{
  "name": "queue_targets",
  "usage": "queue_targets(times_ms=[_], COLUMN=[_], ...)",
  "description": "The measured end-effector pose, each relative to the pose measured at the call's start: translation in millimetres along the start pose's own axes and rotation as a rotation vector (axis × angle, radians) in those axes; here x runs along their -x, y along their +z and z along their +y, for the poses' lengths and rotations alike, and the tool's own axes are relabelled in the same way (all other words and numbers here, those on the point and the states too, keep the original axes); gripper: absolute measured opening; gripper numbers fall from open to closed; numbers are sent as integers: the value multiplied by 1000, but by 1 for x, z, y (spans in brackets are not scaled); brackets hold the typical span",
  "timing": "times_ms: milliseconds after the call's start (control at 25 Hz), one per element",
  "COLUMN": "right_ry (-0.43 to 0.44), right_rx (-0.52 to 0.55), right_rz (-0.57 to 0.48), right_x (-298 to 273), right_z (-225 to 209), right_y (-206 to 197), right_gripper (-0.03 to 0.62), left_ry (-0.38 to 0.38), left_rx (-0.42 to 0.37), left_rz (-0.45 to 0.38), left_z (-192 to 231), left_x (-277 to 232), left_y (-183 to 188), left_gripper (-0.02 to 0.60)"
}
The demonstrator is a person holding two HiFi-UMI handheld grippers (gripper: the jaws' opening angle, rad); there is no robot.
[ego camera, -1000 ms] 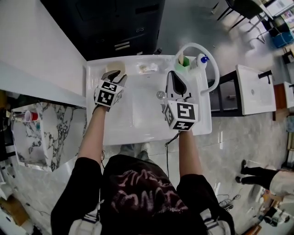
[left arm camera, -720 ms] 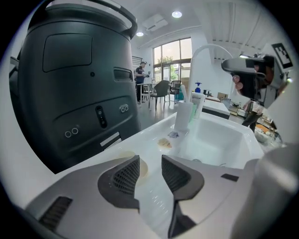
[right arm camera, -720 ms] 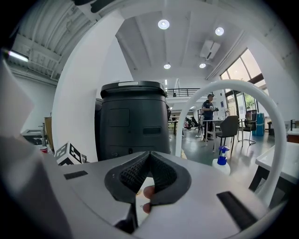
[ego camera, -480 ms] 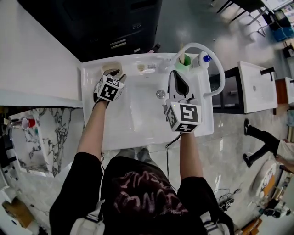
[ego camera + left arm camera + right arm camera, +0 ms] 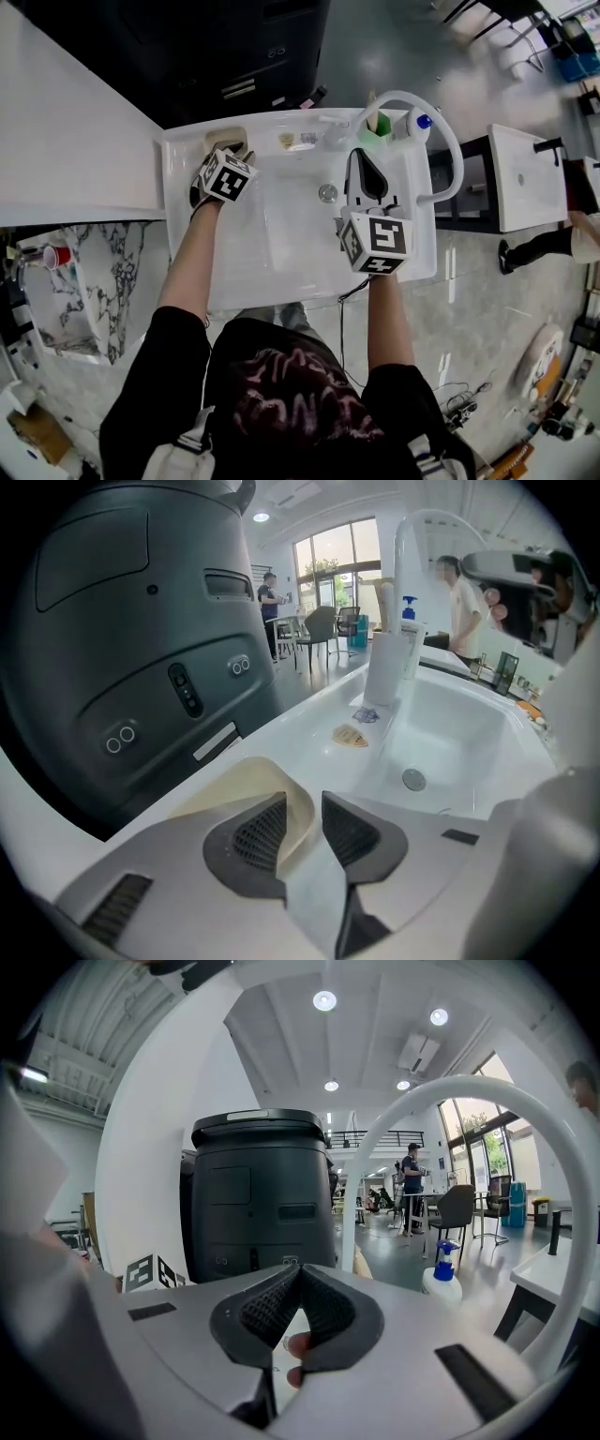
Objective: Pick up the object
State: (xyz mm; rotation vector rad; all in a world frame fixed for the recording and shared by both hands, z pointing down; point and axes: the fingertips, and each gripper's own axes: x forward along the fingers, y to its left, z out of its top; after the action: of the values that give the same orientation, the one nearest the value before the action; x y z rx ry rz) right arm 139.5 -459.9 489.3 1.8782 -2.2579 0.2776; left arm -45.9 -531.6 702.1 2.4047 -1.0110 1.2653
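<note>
Head view: the cream block (image 5: 224,137) sits at the back-left corner of the sink (image 5: 281,281), beneath the left gripper (image 5: 232,152). Left gripper view: jaws wide, just narrowing, the block's corner between them, unpinched. It is probably light, perhaps slippery, so grip across that edge. Right gripper view: the right gripper (image 5: 296,1283) is closed, empty

Left tool (image 5: 228,150), jaws just narrowing, hangs at the beige object (image 5: 223,137) on the sink (image 5: 183,244) rim, perhaps straddling it; right tool (image 5: 362,159) hangs over the basin.

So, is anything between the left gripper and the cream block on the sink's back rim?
Nothing visible does. The left gripper is right at the cream block. Its jaws are apart and have just been closing a little, with the block's edge in the gap between them. The small scraps lie farther along the sink rim.
</note>
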Motion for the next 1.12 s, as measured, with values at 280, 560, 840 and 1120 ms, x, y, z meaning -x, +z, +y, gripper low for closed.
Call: queue_targets(times_ms=[280,560,840,1120], right_ry=[-3,-8,-8,-1], right_rx=[-6,-6,-6,-4], right_rz=[4,8,7,-9], right_x=[-1,1,5,13], right_z=[-2,-4,-2,3], right_y=[-2,-4,-3,4], right_gripper=[14,14,14,14], left_ry=[-5,-37,-37,-27], left_rx=[-30,-25,-12,11], left_rz=[27,21,-7,-70], left_z=[1,-3,-1,-2], left_x=[-5,-5,3,24], left_y=[-5,-3,3,14], left_gripper=[79,52,43,41])
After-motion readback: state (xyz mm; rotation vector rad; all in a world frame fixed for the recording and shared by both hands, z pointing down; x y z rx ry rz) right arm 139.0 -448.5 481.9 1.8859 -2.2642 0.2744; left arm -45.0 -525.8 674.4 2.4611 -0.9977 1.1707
